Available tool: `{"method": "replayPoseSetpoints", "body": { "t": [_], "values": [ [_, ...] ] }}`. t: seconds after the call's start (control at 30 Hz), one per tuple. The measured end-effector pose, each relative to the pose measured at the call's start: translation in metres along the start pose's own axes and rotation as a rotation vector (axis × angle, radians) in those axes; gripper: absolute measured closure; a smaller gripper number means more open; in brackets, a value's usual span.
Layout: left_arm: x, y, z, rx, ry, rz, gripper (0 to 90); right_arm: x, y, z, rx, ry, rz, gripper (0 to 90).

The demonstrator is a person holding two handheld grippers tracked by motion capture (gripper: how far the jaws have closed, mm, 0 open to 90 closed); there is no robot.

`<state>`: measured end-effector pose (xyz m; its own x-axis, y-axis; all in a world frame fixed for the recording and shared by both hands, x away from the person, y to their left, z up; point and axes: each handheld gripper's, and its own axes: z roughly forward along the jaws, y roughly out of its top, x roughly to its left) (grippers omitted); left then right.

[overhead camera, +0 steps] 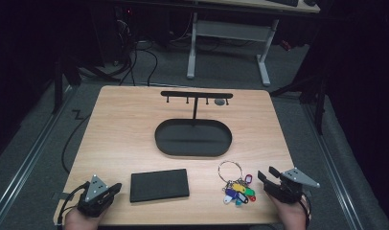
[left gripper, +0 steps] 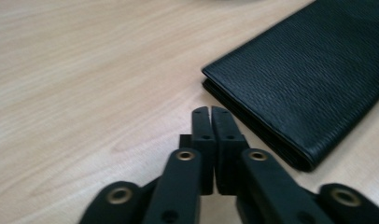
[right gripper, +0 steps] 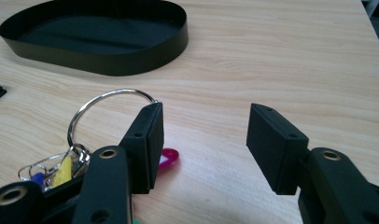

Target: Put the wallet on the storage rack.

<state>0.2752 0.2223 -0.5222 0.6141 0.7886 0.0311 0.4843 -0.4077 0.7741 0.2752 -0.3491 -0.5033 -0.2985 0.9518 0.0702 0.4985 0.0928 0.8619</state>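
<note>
Overhead, we see a wooden table [overhead camera: 125, 129] with a black wallet [overhead camera: 159, 185] lying flat near its front edge, long axis running left to right. Behind it sits an oval tray [overhead camera: 193, 138] with a T-shaped hook stand [overhead camera: 196, 96]; open wood lies all around. A key ring [overhead camera: 236, 184] with coloured tags rests beside the right gripper [overhead camera: 268, 176]; the left gripper [overhead camera: 115, 188] sits just left of the wallet.

From the left gripper view, we find its jaws pressed together on nothing, the wallet's corner near them.

From the right gripper view, our jaws stand wide apart, the left one perhaps touching the ring.
</note>
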Motion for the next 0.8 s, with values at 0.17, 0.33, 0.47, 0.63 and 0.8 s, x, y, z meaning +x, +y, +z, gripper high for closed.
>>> {"method": "replayPoseSetpoints", "body": {
  "t": [0.17,0.33,0.47,0.63,0.8],
  "values": [
    [-0.014,-0.003,0.001,0.029,-0.003,0.033,90.0,0.005,0.007,0.011,-0.002,0.033,-0.012,46.9],
    [-0.028,-0.007,-0.003,0.050,-0.010,0.064,90.0,0.011,0.015,0.024,-0.004,0.072,-0.026,46.8],
    [-0.038,-0.007,-0.003,0.052,-0.015,0.088,90.0,0.018,0.021,0.032,-0.012,0.100,-0.040,46.8],
    [-0.051,-0.006,-0.004,0.038,-0.066,0.104,90.0,0.021,0.023,0.038,-0.003,0.115,-0.042,46.7],
    [-0.077,0.002,0.004,0.038,-0.138,0.149,89.8,0.019,0.023,0.040,-0.012,0.115,-0.018,46.3]
  ]
}}
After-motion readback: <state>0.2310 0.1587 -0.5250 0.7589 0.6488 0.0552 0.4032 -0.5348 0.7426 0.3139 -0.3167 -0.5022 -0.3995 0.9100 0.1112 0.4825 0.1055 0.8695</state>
